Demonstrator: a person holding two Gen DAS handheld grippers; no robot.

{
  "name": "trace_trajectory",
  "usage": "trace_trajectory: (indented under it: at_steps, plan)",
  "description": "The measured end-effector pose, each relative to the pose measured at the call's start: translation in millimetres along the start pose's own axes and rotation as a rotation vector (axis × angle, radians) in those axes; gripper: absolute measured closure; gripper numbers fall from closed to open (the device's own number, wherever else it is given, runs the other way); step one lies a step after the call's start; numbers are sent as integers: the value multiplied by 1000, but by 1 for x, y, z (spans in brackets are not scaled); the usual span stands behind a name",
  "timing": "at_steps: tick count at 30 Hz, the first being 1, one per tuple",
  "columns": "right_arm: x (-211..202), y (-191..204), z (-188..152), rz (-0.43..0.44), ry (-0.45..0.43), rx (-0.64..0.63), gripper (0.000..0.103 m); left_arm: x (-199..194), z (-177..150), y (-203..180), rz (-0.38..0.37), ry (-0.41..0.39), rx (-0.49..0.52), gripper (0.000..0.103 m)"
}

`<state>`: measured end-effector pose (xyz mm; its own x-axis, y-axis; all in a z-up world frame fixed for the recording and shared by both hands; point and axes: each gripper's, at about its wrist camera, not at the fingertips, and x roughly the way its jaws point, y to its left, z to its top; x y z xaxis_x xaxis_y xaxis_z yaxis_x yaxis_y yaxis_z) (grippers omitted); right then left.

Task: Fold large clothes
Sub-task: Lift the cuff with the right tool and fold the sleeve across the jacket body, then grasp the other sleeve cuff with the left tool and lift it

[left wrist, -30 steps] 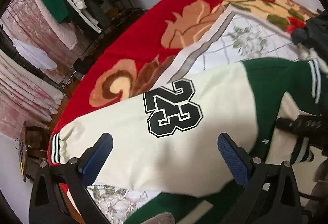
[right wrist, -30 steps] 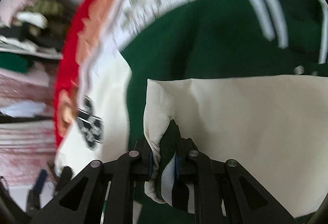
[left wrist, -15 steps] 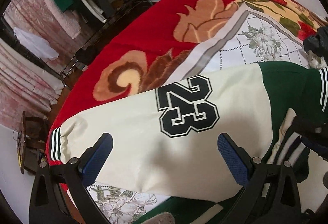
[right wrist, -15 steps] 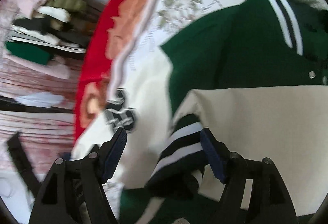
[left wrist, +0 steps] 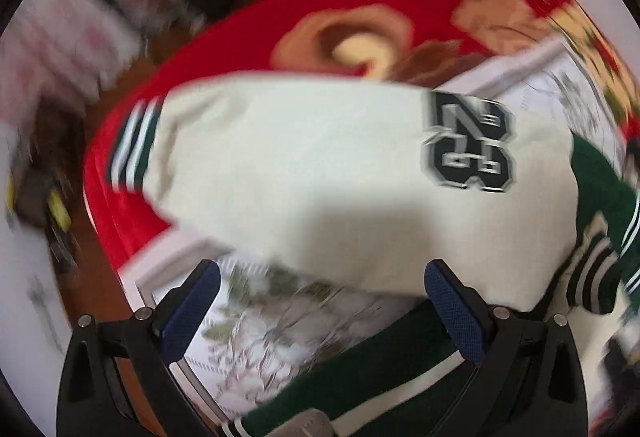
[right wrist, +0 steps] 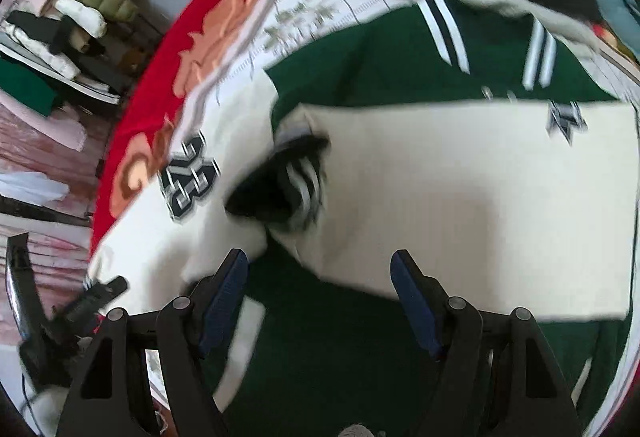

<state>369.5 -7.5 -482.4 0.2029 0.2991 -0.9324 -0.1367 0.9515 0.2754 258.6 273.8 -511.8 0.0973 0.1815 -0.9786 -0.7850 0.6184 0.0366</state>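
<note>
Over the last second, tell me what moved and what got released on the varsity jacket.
The right gripper let go of the striped cuff it had clamped; that cream sleeve now lies folded across the green body. The left gripper swung toward the "23" sleeve's cuff, jaws open throughout. The "23" sleeve stayed outstretched.
</note>
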Motion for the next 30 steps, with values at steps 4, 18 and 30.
trace_trajectory:
  at_steps: [4, 18, 30]
  plan:
    - [3, 5, -23, -51, -5, -14, 27, 27, 2, 71, -44, 23, -223, 0]
    - [30, 56, -12, -173, -43, -146, 27, 94, 55, 146, -219, -53, -557, 27]
    - [17, 41, 5, -363, -18, -112, 27, -19, 70, 47, -6, -353, -38, 88]
